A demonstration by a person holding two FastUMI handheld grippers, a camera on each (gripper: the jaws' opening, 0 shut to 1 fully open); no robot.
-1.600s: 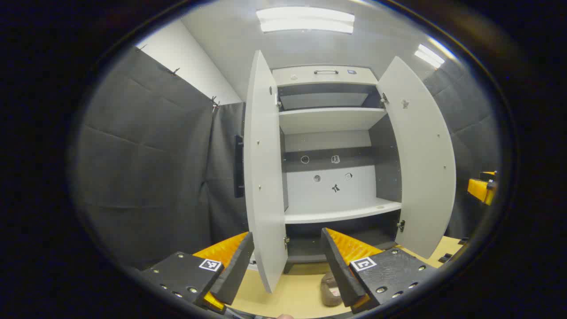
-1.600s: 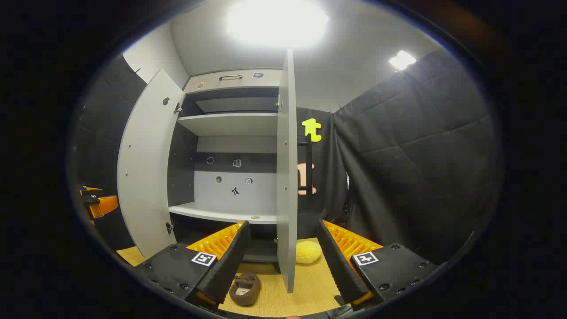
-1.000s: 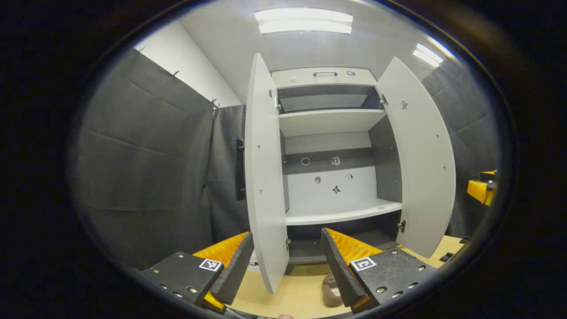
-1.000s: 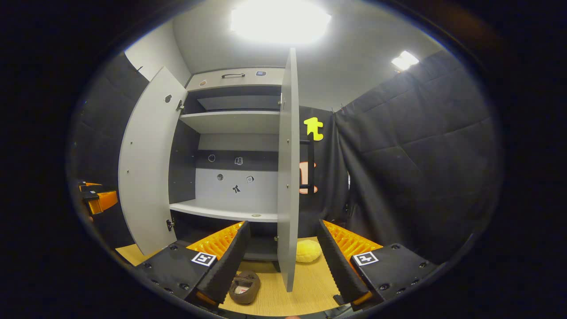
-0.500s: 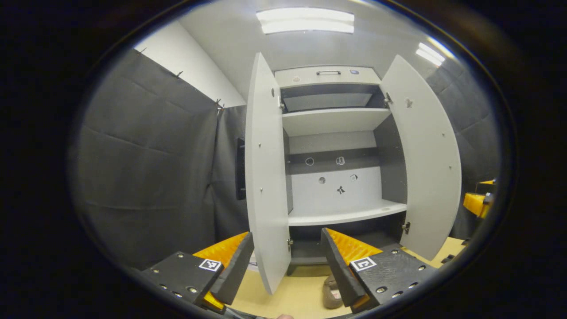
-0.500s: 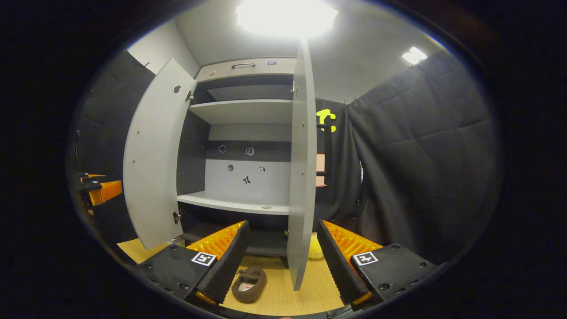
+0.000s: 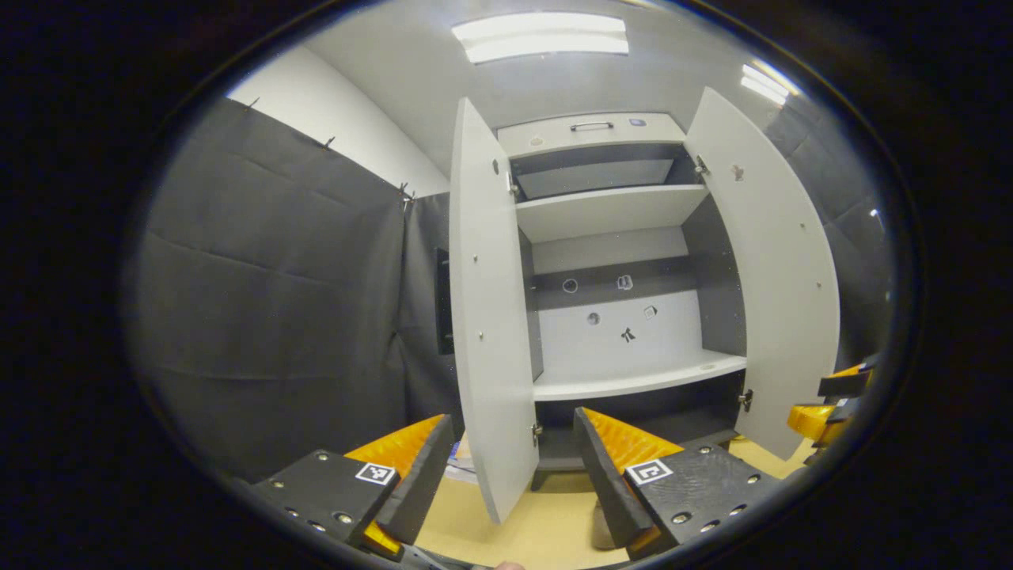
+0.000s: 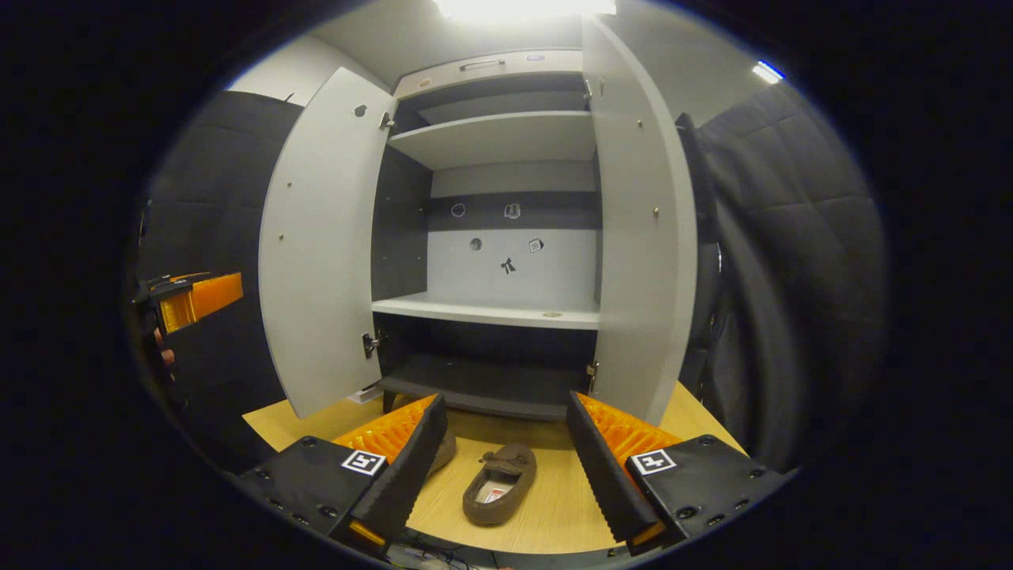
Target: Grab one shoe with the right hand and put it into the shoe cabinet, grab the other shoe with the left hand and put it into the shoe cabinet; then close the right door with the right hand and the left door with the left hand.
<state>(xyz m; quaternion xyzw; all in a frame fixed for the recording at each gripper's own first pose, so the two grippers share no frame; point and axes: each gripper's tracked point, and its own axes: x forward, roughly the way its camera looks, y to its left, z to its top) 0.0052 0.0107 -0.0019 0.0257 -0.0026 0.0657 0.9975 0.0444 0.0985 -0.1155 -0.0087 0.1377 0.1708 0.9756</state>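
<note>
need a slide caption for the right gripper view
Open right gripper hovers over a brown slipper on the wooden floor before the open shoe cabinet.

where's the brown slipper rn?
In the right gripper view, the brown slipper lies on the wooden floor between the open right tongs, just in front of the open shoe cabinet.

You're facing open cabinet shelves (image 8: 487, 310); both doors (image 8: 643, 237) are flanking your right gripper (image 8: 500, 467), shoe (image 8: 498, 494) lying between fingers.

Brown shoe (image 8: 499, 483) lies before the open shoe cabinet (image 8: 491, 313).
</note>
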